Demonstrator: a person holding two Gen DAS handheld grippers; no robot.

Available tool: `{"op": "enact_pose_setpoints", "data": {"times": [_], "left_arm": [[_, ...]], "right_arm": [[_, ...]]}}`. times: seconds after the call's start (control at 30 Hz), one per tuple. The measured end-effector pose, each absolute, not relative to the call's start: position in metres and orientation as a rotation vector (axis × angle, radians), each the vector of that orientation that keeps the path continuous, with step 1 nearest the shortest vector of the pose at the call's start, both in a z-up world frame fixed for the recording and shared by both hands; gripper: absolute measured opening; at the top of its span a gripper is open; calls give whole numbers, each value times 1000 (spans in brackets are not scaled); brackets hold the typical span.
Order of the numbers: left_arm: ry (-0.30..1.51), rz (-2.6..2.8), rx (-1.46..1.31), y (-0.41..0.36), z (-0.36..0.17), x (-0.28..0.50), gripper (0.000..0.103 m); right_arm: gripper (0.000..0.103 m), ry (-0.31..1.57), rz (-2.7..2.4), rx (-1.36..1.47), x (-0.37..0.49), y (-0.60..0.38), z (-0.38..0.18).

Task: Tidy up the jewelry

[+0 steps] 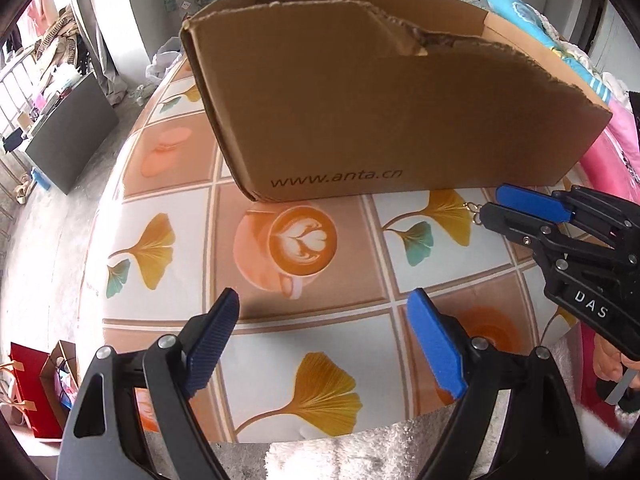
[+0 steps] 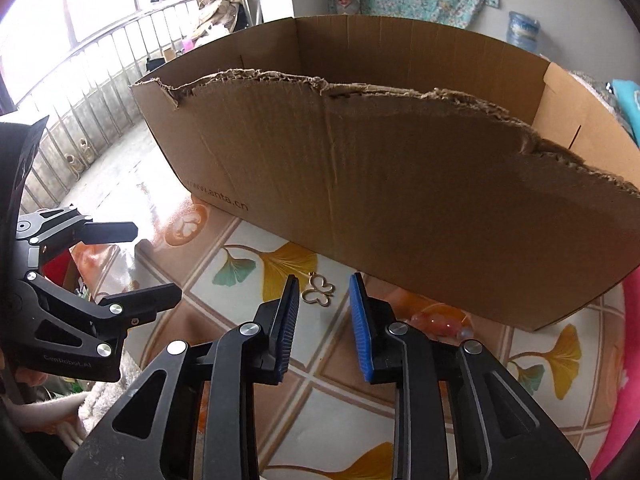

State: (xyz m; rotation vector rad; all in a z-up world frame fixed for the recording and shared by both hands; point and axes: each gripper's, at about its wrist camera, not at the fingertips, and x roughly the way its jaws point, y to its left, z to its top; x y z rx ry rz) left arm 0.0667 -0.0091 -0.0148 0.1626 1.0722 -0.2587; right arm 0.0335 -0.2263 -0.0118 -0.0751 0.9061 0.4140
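Observation:
A gold butterfly-shaped earring (image 2: 319, 292) lies flat on the patterned tablecloth, just ahead of my right gripper (image 2: 324, 284). The right gripper is open, its jaws on either side of the earring's near end, not touching it. In the left wrist view the right gripper (image 1: 490, 202) comes in from the right, and the earring's small ring (image 1: 474, 213) shows at its tips. My left gripper (image 1: 324, 300) is wide open and empty above the table. A torn brown cardboard box (image 1: 360, 112) stands behind, also in the right wrist view (image 2: 400, 184).
The table (image 1: 280, 344) has a cloth with ginkgo leaves and coffee cups. A white towel (image 1: 340, 452) lies at its near edge. Pink and blue fabric (image 1: 616, 152) is at the right. Red and brown paper bags (image 1: 36, 392) stand on the floor at left.

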Motion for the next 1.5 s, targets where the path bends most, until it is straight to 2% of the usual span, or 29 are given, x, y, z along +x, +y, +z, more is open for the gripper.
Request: {"op": "enact_pose_setpoints", "data": {"times": [0.13, 0.23, 0.63, 1.0, 1.1, 1.2, 1.37, 1.5], "left_arm": [[1080, -243, 176, -14, -19, 63, 87], [1080, -241, 178, -15, -19, 62, 89], [1076, -251, 173, -10, -23, 69, 92], [969, -343, 99, -8, -13, 51, 92], [912, -438, 76, -15, -3, 41, 89], [877, -531, 93, -30, 2, 35, 81], [873, -630, 122, -54, -2, 36, 58], [882, -667, 161, -75, -7, 37, 50]], "right_arm": [[11, 916, 412, -70, 44, -220, -19], [7, 913, 407, -78, 48, -218, -21], [7, 986, 455, -62, 32, -206, -21], [7, 971, 476, 76, 13, -237, -14], [7, 940, 454, 135, 7, -256, -3], [8, 920, 432, 165, 4, -270, 4], [8, 898, 421, 201, -6, -284, 6], [8, 893, 429, 221, -15, -295, 5]]}}
